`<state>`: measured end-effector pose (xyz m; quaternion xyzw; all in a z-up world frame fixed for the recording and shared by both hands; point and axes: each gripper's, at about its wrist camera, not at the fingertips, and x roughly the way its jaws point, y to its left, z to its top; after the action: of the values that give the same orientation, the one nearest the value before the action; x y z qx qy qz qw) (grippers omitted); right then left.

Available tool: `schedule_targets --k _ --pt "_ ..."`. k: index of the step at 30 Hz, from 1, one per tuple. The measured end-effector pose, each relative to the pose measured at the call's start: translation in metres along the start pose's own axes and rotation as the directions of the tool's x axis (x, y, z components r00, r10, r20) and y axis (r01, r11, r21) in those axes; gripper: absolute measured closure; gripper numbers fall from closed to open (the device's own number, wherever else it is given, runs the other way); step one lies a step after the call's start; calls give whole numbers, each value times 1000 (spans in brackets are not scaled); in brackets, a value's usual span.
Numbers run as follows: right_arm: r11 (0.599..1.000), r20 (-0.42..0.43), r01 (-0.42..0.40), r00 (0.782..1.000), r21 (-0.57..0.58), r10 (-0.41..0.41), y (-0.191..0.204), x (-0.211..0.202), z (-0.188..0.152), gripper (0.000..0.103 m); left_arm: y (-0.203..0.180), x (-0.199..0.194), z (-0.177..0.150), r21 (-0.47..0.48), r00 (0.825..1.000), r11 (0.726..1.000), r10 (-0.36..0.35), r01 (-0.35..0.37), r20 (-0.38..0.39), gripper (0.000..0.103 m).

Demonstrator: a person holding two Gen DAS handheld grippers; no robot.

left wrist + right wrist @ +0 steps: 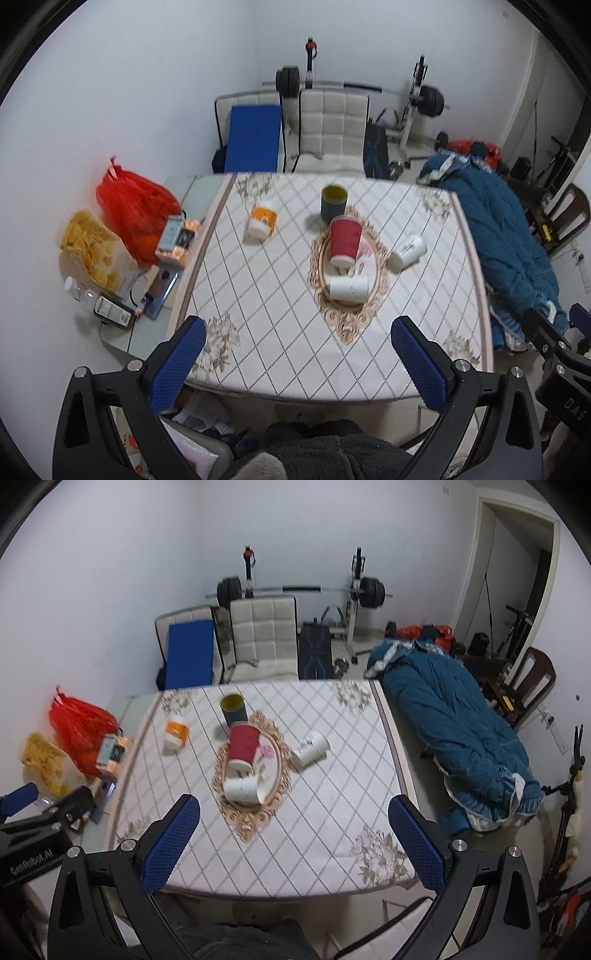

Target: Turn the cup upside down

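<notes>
Left wrist view: left gripper (297, 356) hung over the near edge of the bench (258, 302), jaws spread wide, holding nothing. Five cups on the patterned cloth. Dark green cup (334, 203) stood upright, mouth up, near the far edge, so I judged it the one to flip. Red paper cup (345, 240) sat just in front of it, on the oval motif, apparently already inverted. White cup (348, 288) lay on its side nearest the gripper; a second white cup (407, 250) lay tilted to the right, an orange-and-white cup (262, 221) to the left. Red plastic bag (133, 206) and snack clutter sat on the side table, off the work area.

Right wrist view: right gripper (293, 836) also over the near edge, jaws fully open, empty. The dark green cup showed its open mouth; the red cup nearly touched its near side.

Judgement: approach not yet begun. To do it well, come in from the side away from the red cup, clamp the green cup mid-wall, lift clear before rotating, then set the rim down flat. Risk: clipping the red cup or the near white cup on the reach.
</notes>
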<state>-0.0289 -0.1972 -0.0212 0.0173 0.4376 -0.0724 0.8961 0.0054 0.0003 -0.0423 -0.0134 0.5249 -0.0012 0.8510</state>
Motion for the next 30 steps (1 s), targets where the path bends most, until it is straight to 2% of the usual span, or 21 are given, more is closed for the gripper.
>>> schedule_targets --k 4,7,8,12,16,18,22,30 --pt "1000 -110 11 994 -1 -11 -13 56 -14 0 -6 43 -2 21 999 999 48 -48 -25 0" --pt "1000 -216 11 976 12 -8 -25 107 -33 0 -8 72 -3 20 996 998 68 -68 -51 0" --pt "1000 -237 12 971 13 -8 -29 120 -39 0 -10 80 -5 17 994 997 73 -72 -80 0" --pt "1000 -365 3 931 28 8 -45 180 -67 0 -14 119 -13 6 981 996 89 -89 -171 0" --pt "999 -461 -25 886 41 41 -51 226 -94 0 -20 150 -18 1 971 995 96 -99 -219 0" --pt "998 -497 -39 866 45 56 -53 248 -105 0 -24 162 -18 3 969 994 103 -105 -226 0" --pt "998 -538 -44 840 52 65 -53 274 -117 0 -33 184 -15 16 965 994 108 -107 -240 0" --pt "995 -588 -20 806 96 73 -56 315 -116 0 -48 232 1 92 953 991 122 -100 -277 0"
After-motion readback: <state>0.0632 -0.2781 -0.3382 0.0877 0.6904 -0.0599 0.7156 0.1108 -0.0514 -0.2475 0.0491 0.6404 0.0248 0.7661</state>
